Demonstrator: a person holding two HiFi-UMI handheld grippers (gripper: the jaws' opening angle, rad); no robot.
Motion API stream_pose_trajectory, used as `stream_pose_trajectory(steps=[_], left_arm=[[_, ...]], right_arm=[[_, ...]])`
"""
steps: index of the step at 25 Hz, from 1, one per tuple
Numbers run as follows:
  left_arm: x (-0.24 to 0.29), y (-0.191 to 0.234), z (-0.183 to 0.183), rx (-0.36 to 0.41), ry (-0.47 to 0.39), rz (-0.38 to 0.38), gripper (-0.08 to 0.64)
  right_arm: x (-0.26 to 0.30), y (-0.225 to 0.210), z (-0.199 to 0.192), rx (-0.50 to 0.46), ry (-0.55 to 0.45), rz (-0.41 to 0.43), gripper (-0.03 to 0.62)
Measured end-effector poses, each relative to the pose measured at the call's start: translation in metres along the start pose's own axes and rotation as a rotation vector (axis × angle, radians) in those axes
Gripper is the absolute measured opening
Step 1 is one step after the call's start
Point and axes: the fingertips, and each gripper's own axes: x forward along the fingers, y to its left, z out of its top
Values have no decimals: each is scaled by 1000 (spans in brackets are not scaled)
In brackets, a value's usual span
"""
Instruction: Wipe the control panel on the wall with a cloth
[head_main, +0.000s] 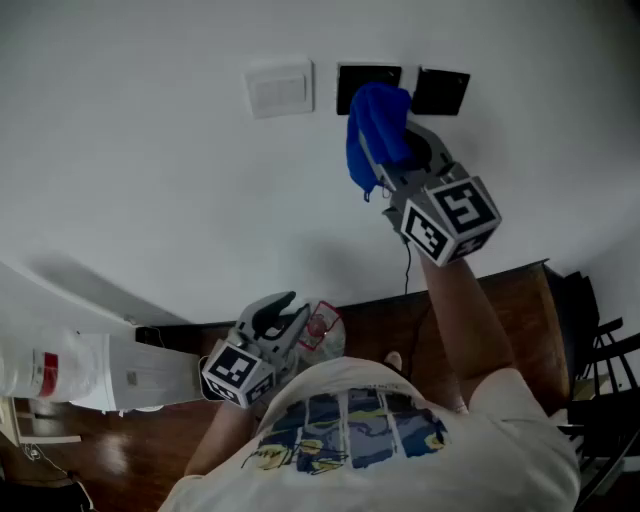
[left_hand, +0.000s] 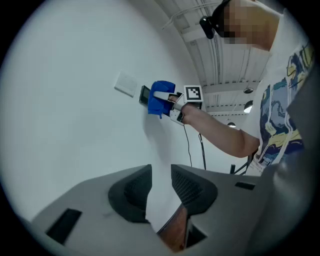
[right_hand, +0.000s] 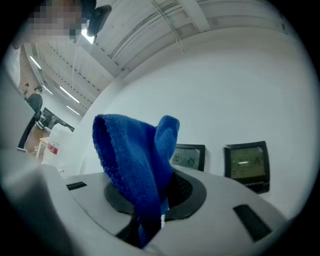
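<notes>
Two black control panels with lit displays hang side by side on the white wall: the left one (head_main: 365, 76) (right_hand: 188, 157) and the right one (head_main: 442, 91) (right_hand: 247, 163). My right gripper (head_main: 388, 152) (right_hand: 154, 212) is raised to the wall and shut on a blue cloth (head_main: 376, 132) (right_hand: 134, 165) (left_hand: 161, 97). The cloth bunches over the lower part of the left panel. My left gripper (head_main: 283, 308) (left_hand: 161, 189) hangs low near the person's torso, jaws a little apart, with nothing between them.
A white switch plate (head_main: 280, 88) (left_hand: 125, 83) sits on the wall left of the panels. A thin black cable (head_main: 407, 268) runs down the wall to the brown wooden surface (head_main: 510, 300). A white container with a red label (head_main: 52, 375) stands at lower left, black stands (head_main: 600, 360) at right.
</notes>
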Motion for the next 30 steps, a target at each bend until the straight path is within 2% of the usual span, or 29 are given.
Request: stream_pose_trajectory(steps=[6, 12, 30], left_arm=[[-3, 0, -6, -1, 9, 3, 97], [-5, 3, -8, -17, 16, 9, 97], [17, -18, -3, -12, 29, -36, 97]], right_arm=[[33, -7, 4, -12, 12, -2, 91], [43, -13, 0, -22, 31, -14, 91], [-2, -81, -2, -54, 61, -122, 91]])
